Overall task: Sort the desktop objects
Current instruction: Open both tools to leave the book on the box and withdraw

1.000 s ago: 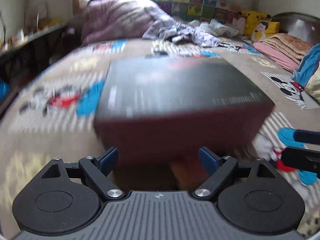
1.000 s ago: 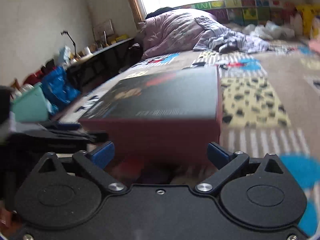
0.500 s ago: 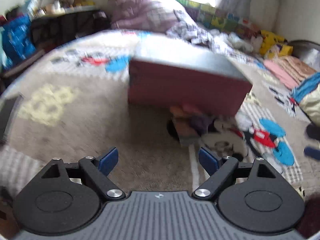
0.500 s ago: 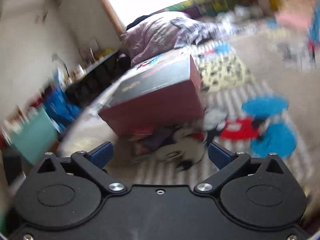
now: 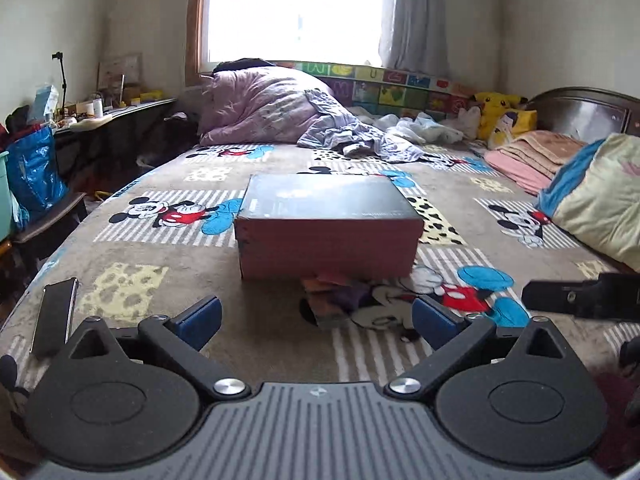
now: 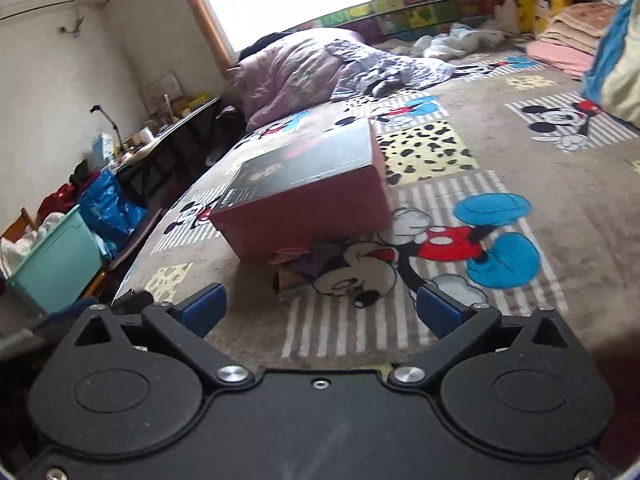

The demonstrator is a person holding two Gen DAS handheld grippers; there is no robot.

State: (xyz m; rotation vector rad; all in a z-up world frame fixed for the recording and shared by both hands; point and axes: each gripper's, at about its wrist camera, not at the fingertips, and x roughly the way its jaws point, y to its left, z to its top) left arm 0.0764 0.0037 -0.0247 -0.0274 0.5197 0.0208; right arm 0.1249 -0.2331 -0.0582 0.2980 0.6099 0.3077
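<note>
A pink box with a black lid [image 5: 328, 228] sits on the Mickey Mouse bedspread [image 5: 160, 292], straight ahead in the left wrist view. It also shows in the right wrist view [image 6: 308, 196]. Its near edge rests on a small stack of flat colourful items [image 5: 336, 300], also seen in the right wrist view [image 6: 300, 268]. A flat dark case [image 5: 54, 320] lies at the near left. My left gripper [image 5: 316, 316] is open and empty, well short of the box. My right gripper [image 6: 320, 308] is open and empty; part of it shows at the right of the left wrist view [image 5: 580, 300].
A purple quilt [image 5: 260, 108] and crumpled clothes [image 5: 352, 136] lie at the far end. Folded blankets [image 5: 536, 156] and a pillow [image 5: 600, 196] line the right side. A cluttered desk [image 5: 100, 116], blue bag [image 5: 32, 172] and teal bin [image 6: 56, 260] stand left of the bed.
Both grippers have pulled back from the box, which was close in front a second ago. The box now rests on the bed, apart from both open grippers.
</note>
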